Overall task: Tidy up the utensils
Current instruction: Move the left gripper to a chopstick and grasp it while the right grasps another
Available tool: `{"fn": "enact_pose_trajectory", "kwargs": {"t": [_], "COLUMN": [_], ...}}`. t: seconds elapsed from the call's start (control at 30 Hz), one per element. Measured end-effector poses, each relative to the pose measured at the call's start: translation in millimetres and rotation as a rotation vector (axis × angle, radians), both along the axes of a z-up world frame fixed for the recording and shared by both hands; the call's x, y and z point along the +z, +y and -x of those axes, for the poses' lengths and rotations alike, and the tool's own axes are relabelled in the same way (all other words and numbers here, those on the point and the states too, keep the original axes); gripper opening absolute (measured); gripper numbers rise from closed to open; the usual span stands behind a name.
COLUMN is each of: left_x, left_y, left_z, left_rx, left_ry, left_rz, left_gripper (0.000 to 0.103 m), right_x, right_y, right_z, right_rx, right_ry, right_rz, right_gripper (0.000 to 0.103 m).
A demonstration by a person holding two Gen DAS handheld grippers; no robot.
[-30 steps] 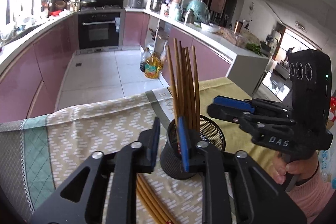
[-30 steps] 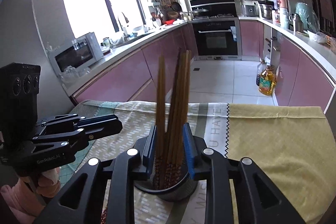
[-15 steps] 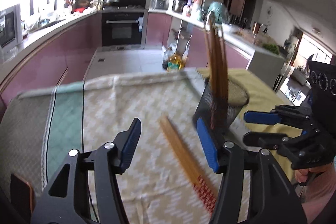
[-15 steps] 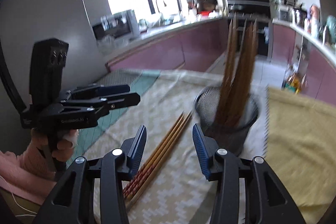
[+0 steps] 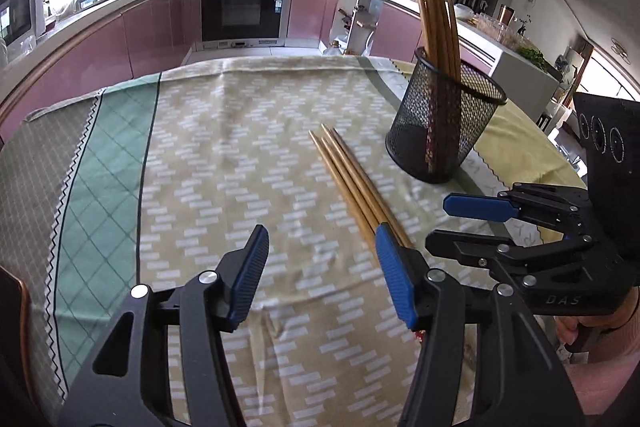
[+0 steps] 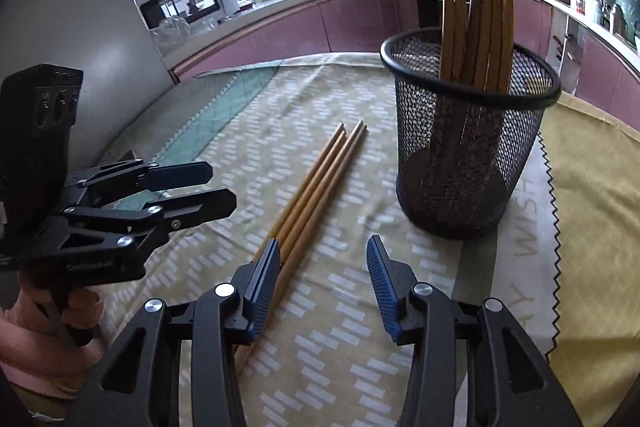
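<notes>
Both jaws wide and empty: left gripper (image 5: 322, 269) and right gripper (image 6: 324, 281) hover over loose wooden chopsticks (image 6: 316, 187) on patterned tablecloth (image 5: 224, 163), beside black wire-mesh cup (image 6: 468, 143) holding upright chopsticks.

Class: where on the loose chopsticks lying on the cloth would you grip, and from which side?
Grip the loose chopsticks mid-length from above, fingers straddling the bundle crosswise. They lie flat and parallel, touching, beside the mesh holder; the open right gripper is probably closest.

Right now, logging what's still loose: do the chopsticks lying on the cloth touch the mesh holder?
Apart. The right wrist view shows patterned cloth between the loose chopsticks and the mesh holder.
</notes>
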State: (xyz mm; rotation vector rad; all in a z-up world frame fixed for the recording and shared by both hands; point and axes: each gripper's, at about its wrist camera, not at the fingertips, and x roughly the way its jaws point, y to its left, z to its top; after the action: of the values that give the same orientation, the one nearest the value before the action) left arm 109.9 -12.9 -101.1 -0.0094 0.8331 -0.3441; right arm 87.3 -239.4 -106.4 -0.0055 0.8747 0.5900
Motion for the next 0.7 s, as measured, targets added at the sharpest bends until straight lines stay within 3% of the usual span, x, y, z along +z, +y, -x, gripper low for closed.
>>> {"fn": "enact_pose_trajectory", "kwargs": {"t": [0.4, 0.7], "left_x": [-6, -10], "left_y": [-1, -8], "left_z": [-2, -8], "left_rx": [0.0, -0.029], "left_ry": [0.018, 0.026], "left_rz": [0.001, -0.011], "left_gripper": [0.055, 0.056], "right_x": [-5, -4], "right_y": [17, 13], "right_z": [2, -1], "right_rx": [0.002, -0.004], "right_ry": [-0.024, 0.012], "right_rz": [0.094, 0.091], "right_gripper": [0.043, 0.041]}}
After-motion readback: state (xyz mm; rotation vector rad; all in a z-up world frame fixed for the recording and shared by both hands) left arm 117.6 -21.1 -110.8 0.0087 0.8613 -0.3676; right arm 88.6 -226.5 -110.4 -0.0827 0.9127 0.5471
